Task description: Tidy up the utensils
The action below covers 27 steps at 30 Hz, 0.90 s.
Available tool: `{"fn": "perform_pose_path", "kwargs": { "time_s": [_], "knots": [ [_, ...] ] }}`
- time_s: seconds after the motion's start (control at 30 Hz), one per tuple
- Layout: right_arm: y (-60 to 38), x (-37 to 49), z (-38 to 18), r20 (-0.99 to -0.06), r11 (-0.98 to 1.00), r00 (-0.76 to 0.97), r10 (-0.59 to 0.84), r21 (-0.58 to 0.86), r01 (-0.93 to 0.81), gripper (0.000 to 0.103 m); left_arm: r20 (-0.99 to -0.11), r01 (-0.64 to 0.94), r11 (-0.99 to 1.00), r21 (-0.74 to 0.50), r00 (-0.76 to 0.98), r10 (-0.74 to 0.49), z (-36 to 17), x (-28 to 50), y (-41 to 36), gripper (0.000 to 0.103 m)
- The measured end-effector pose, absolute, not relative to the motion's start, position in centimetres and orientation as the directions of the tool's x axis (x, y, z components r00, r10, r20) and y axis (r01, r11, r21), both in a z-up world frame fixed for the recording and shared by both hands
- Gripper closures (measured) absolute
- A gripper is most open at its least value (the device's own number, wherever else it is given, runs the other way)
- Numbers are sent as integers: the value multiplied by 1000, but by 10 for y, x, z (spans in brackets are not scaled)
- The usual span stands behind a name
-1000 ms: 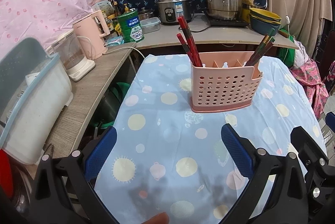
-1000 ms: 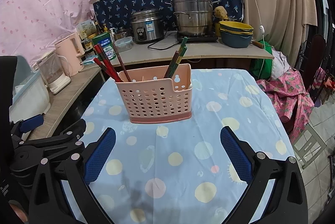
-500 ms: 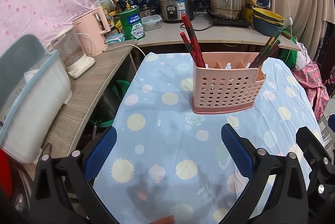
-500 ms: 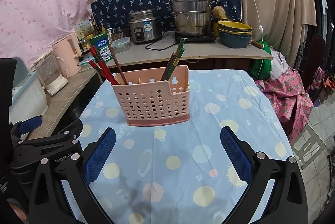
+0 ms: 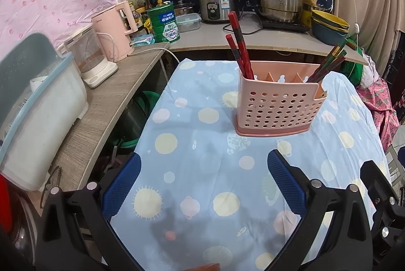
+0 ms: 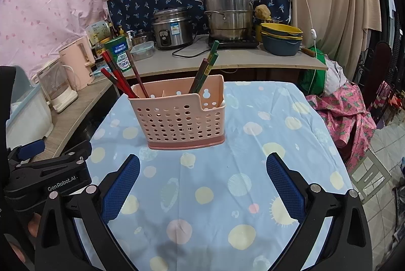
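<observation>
A pink perforated utensil basket [image 5: 278,103] [image 6: 181,116] stands upright on the table with the blue dotted cloth [image 5: 202,144] [image 6: 227,169]. Red chopsticks [image 5: 239,48] [image 6: 116,78] stand in its left compartment. Green and dark chopsticks [image 5: 329,63] [image 6: 206,68] stand in its right compartment. My left gripper [image 5: 202,182] is open and empty, above the cloth in front of the basket. My right gripper [image 6: 202,185] is open and empty, also in front of the basket. The left gripper's body shows at the left in the right wrist view [image 6: 48,177].
A wooden side counter [image 5: 101,114] at the left holds a white bin [image 5: 33,114], a blender jug [image 5: 91,60] and a pink kettle [image 5: 116,33]. The back counter holds a rice cooker [image 6: 172,27], a steel steamer pot [image 6: 227,12] and stacked bowls [image 6: 281,40]. Pink clothing [image 6: 344,114] lies at the right.
Both grippers have drawn back slightly from the basket and tilted a little; they stay open and empty. The basket and chopsticks have not moved.
</observation>
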State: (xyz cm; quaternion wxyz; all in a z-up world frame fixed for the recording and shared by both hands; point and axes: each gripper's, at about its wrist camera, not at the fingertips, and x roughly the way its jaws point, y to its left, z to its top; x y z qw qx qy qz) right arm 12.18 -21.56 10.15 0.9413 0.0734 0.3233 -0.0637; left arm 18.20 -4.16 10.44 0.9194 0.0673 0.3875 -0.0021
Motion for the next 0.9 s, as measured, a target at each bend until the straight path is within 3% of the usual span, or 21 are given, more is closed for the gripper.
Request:
{"fn": "perform_pose_path", "kwargs": {
  "time_s": [0.9],
  "knots": [
    [-218, 119, 98, -625, 981, 777, -73, 97, 170, 6, -719, 55, 992, 117, 693, 46, 103, 181, -43, 8]
  ]
}}
